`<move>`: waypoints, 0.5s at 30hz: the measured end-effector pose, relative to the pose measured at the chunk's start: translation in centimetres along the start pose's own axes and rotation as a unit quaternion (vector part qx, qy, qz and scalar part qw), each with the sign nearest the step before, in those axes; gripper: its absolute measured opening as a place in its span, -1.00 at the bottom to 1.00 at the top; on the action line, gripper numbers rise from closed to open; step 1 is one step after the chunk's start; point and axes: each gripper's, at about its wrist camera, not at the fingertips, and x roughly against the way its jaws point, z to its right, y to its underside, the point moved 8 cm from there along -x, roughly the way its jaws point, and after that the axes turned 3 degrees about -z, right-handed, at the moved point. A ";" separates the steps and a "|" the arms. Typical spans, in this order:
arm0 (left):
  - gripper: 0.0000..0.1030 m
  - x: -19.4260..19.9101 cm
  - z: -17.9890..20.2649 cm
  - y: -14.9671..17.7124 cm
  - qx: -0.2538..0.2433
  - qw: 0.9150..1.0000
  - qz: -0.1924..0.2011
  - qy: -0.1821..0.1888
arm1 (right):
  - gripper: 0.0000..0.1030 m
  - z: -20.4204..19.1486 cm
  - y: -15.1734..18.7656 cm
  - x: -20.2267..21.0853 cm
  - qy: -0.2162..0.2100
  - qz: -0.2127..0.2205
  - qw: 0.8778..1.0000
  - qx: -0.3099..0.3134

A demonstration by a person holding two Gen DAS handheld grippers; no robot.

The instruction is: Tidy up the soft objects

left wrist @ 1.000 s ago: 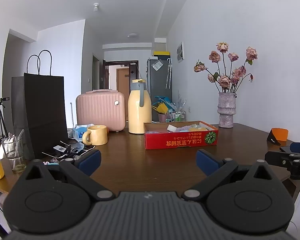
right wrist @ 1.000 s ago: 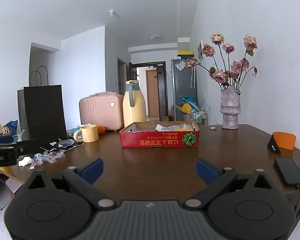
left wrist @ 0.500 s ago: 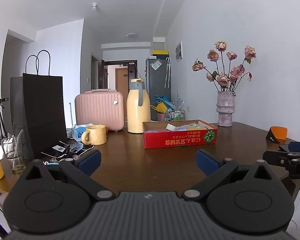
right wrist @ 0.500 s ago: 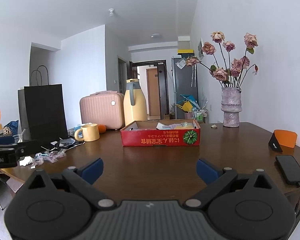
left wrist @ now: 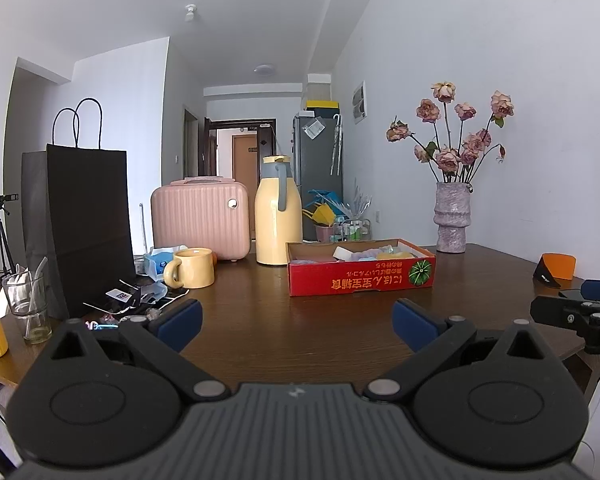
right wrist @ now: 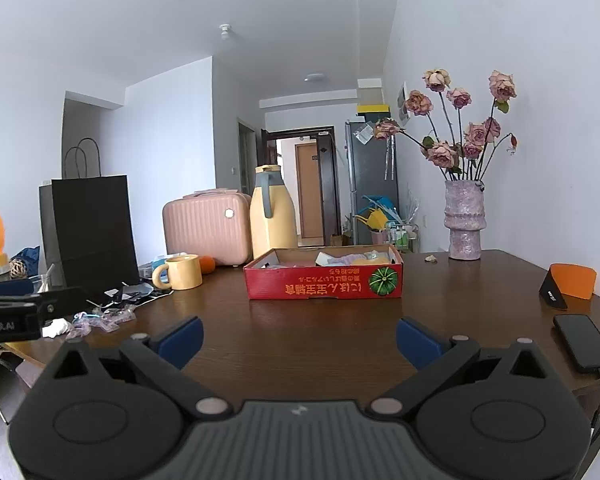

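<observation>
The left gripper hangs over the near edge of the brown table, and its two blue fingers are spread wide with nothing between them. The right gripper hangs over the table too, spread wide the same way and holding nothing. From the left gripper, the red box sits at about 1 o'clock, well apart from the blue tips. From the right gripper, the box is close to 12 o'clock. Soft things lie inside the box, in pale pink, yellow and white, but they are small and bunched up, so I cannot tell what each one is. Behind the box, toward 11 o'clock, stands a tall yellow jug, and a pink case stands just beside it. A yellow mug sits at about 10 o'clock, near a black paper bag. A vase of dry pink roses stands at 2 o'clock by the wall. A black phone lies flat at 3 o'clock, near an orange stand.
</observation>
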 end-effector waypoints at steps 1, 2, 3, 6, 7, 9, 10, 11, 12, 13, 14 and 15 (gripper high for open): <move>1.00 0.0 0.0 0.0 0.000 1.000 0.000 0.000 | 1.00 0.0 0.0 0.0 0.003 0.000 1.000 0.000; 1.00 0.0 0.0 0.0 0.000 1.000 0.000 0.000 | 1.00 0.1 0.1 -0.1 0.004 -0.002 1.000 0.002; 1.00 0.0 0.0 0.0 0.000 1.000 -0.001 0.001 | 1.00 0.0 0.1 -0.1 0.004 -0.003 1.000 0.002; 1.00 -0.1 0.0 0.1 0.001 1.000 -0.002 0.002 | 1.00 0.0 0.1 -0.1 0.003 -0.003 1.000 0.001; 1.00 0.0 0.0 0.1 0.000 1.000 -0.001 0.001 | 1.00 0.0 0.2 -0.1 0.003 -0.003 1.000 0.001; 1.00 -0.1 0.0 0.1 0.001 1.000 -0.001 0.002 | 1.00 0.0 0.1 -0.1 0.003 -0.003 1.000 0.001; 1.00 -0.1 0.0 0.1 0.000 1.000 -0.001 0.002 | 1.00 0.0 0.2 -0.1 0.004 -0.004 1.000 0.001; 1.00 -0.1 0.0 0.1 0.000 1.000 -0.001 0.002 | 1.00 0.0 0.2 -0.1 0.003 -0.004 1.000 0.001; 1.00 0.0 0.0 0.1 0.001 1.000 -0.001 0.001 | 1.00 0.0 0.2 -0.1 0.003 -0.004 1.000 0.001; 1.00 -0.1 0.0 0.1 0.001 1.000 -0.001 0.002 | 1.00 0.0 0.2 -0.1 0.003 -0.005 1.000 0.000; 1.00 0.0 0.0 0.1 0.001 1.000 -0.001 0.001 | 1.00 0.0 0.1 -0.1 0.003 -0.005 1.000 0.000; 1.00 -0.1 0.0 0.1 0.001 1.000 -0.001 0.001 | 1.00 0.0 0.1 -0.1 0.002 -0.005 1.000 0.000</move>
